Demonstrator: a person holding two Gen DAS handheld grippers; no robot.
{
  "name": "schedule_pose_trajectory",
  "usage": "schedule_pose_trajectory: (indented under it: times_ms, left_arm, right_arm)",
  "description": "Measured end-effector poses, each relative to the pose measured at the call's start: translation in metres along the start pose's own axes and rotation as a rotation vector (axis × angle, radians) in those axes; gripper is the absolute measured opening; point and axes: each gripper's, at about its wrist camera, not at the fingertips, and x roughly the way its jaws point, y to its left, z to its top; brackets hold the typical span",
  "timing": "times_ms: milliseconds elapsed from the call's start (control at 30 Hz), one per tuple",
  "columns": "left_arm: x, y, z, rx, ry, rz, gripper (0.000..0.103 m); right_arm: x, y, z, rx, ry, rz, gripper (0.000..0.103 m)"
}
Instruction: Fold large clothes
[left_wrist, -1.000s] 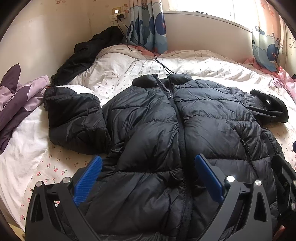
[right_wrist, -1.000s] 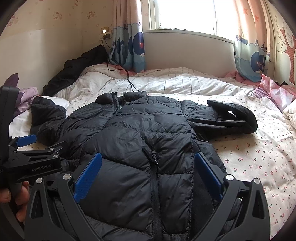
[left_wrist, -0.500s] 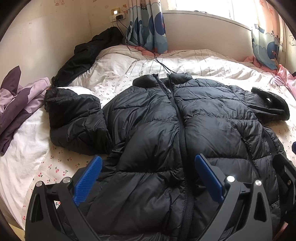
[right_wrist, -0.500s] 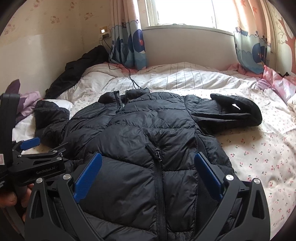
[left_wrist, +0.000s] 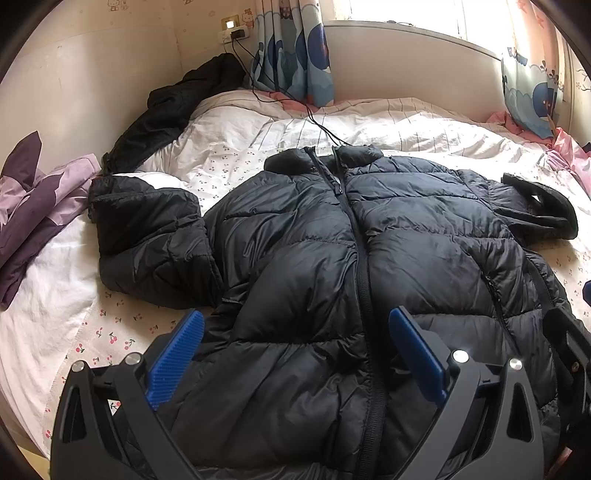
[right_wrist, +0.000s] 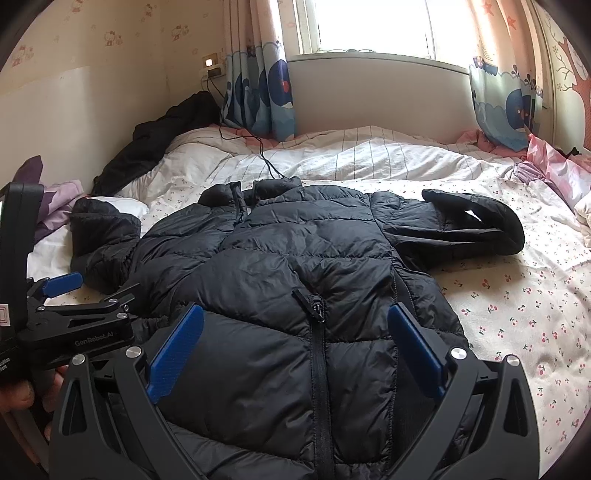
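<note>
While both claws are hovering spread and empty above the hem of the black puffer jacket, folding is not yet beginning. The jacket is lying front up and zipped on the bed, collar toward the window. The left claw is hanging over the jacket's lower left panel, the right claw over the zip near the hem. Its left sleeve is lying bunched beside the body, and its right sleeve is stretching outward. Next, each claw likely needs to pinch a sleeve and bring it across the chest.
</note>
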Motion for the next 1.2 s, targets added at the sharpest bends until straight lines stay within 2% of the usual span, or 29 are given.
schedule_pose_trajectory:
  times_ms: [867,1067,1133,1200]
  left_arm:
    - [0.000,-0.003,-0.001,-0.003,0.005,-0.003,0.096]
    - [0.001,-0.004,0.000,-0.008,0.012,-0.009,0.096]
    - [0.003,-0.004,0.001,-0.011,0.013,-0.011,0.096]
    - [0.003,-0.004,0.001,-0.019,0.013,-0.015,0.096]
  right_arm:
    - [0.008,-0.003,-0.003,0.005,0.025,0.007,0.096]
    - [0.010,-0.007,-0.003,0.032,0.052,0.049,0.096]
    - [0.006,-0.007,0.000,0.021,0.042,0.045,0.096]
    - [-0.005,-0.011,0.011,-0.023,-0.005,0.003,0.096]
